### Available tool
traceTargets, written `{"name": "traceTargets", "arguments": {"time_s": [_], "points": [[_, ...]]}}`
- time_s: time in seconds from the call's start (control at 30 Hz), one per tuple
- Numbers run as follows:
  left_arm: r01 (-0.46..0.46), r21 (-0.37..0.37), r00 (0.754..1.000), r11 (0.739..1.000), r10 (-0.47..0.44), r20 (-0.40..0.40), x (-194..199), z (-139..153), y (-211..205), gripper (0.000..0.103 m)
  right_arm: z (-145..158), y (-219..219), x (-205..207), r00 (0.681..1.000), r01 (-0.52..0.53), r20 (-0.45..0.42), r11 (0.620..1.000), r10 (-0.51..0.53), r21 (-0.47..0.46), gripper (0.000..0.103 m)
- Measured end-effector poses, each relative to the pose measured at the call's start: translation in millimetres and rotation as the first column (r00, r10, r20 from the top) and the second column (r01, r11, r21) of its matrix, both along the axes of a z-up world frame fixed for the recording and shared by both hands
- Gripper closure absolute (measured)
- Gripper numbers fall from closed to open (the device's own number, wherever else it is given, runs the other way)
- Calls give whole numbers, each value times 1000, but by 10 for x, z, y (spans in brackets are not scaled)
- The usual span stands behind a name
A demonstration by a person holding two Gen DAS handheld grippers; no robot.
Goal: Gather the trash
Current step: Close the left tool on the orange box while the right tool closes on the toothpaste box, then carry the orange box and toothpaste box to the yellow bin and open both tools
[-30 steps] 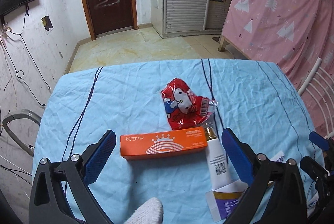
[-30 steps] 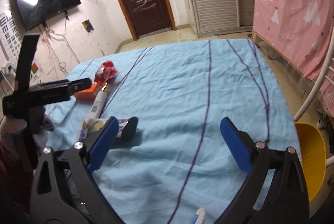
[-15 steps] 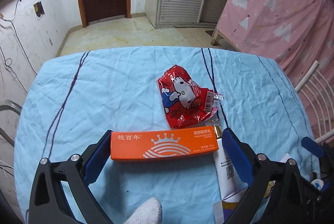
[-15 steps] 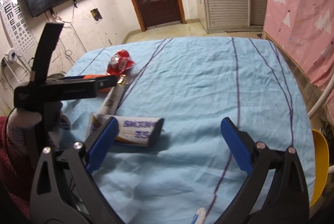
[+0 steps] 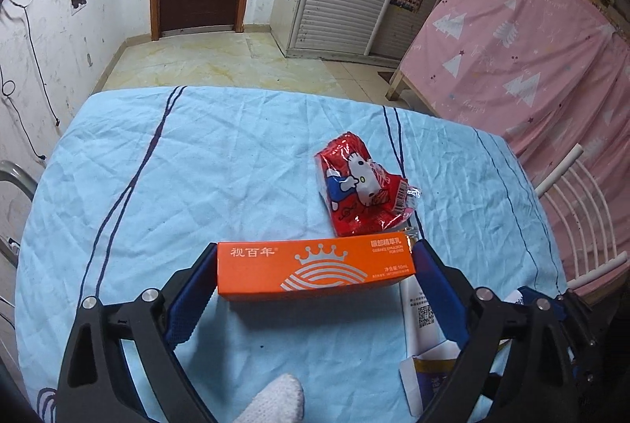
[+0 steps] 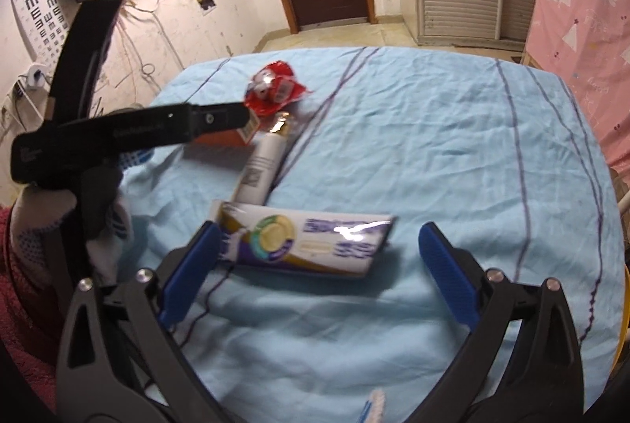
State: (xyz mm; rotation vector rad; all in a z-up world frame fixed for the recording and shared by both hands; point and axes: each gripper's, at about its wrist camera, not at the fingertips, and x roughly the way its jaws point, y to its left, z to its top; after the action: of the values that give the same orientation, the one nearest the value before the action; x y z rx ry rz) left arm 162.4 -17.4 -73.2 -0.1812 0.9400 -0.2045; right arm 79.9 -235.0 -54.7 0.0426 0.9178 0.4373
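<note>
An orange carton (image 5: 315, 271) lies flat on the light blue tablecloth (image 5: 197, 167). My left gripper (image 5: 315, 265) straddles it lengthwise. Its jaws are closing, with the blue pads right at the carton's two ends and no firm press visible. Behind the carton lie a red cartoon snack wrapper (image 5: 356, 186) and a white tube (image 5: 419, 312). In the right wrist view my right gripper (image 6: 319, 238) stands open over a purple-and-white toothpaste box (image 6: 307, 240), its left pad beside the box's left end. The left gripper's black body (image 6: 130, 131) hides most of the orange carton (image 6: 220, 138).
A white gloved hand (image 6: 43, 226) holds the left gripper. A toothbrush head (image 6: 374, 403) pokes in at the bottom edge. White chair rails (image 5: 582, 210) and a pink curtain (image 5: 531, 49) stand to the right of the table. A yellow container (image 6: 626, 305) sits past the table's right edge.
The left gripper came forward until the orange carton sat between its pads, and the jaws narrowed slightly. The right gripper swung left, bringing the toothpaste box between its fingers.
</note>
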Motion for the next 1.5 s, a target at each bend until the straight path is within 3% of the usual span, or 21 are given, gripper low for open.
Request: {"name": "traceTargets", "arguments": {"time_s": [0.13, 0.3, 0.53, 0.8, 1.03, 1.27, 1.5], "points": [[-9, -27, 1000, 1000, 9, 21, -49, 50, 80, 17, -11, 140, -11, 1000, -5, 7, 998, 5, -56, 6], [-7, -40, 999, 999, 8, 32, -80, 74, 162, 17, 15, 232, 2, 1000, -5, 5, 999, 5, -53, 6], [3, -71, 999, 997, 0, 39, -124, 79, 272, 17, -65, 492, -17, 999, -42, -16, 982, 40, -186, 6], [2, -87, 999, 996, 1, 35, -143, 68, 309, 17, -83, 488, -32, 999, -40, -19, 986, 37, -165, 6], [-3, -85, 999, 996, 6, 34, -153, 62, 330, 17, -13, 440, -134, 998, -49, 23, 986, 54, -160, 25], [-13, -75, 999, 997, 15, 32, -161, 66, 307, 17, 53, 295, -155, 998, -28, 50, 991, 35, -131, 59], [-23, -62, 999, 998, 25, 25, -160, 62, 272, 17, 110, 259, -190, 996, -36, 73, 996, 42, -84, 76]]}}
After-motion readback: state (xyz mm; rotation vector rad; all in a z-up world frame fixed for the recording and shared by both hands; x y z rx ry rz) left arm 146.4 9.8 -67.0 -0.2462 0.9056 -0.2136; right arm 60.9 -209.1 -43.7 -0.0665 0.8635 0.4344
